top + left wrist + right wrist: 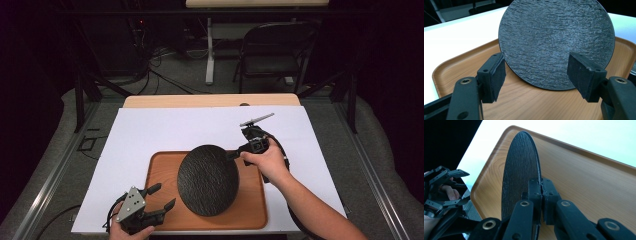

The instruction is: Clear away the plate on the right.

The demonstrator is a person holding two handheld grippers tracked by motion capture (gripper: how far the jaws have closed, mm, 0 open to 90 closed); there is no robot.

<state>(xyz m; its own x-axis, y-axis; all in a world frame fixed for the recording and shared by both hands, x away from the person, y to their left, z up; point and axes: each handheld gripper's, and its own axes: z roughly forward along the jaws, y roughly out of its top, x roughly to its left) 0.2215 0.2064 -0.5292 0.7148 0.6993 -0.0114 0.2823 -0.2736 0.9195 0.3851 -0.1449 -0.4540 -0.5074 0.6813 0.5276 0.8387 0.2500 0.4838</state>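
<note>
A white sheet (150,135) covers the worktop (210,100), and a wooden tray (252,210) lies on it near the person's edge. Over the tray a round black slate plate (208,179) is held tilted up on its edge, its lower rim close to the tray floor; whether it touches is unclear. The right hand-held gripper (541,186) is clamped on the plate's rim, jaws pressed on either face. The left hand-held gripper (536,72) sits at the tray's near left corner, jaws wide apart, pointing at the plate without touching it.
</note>
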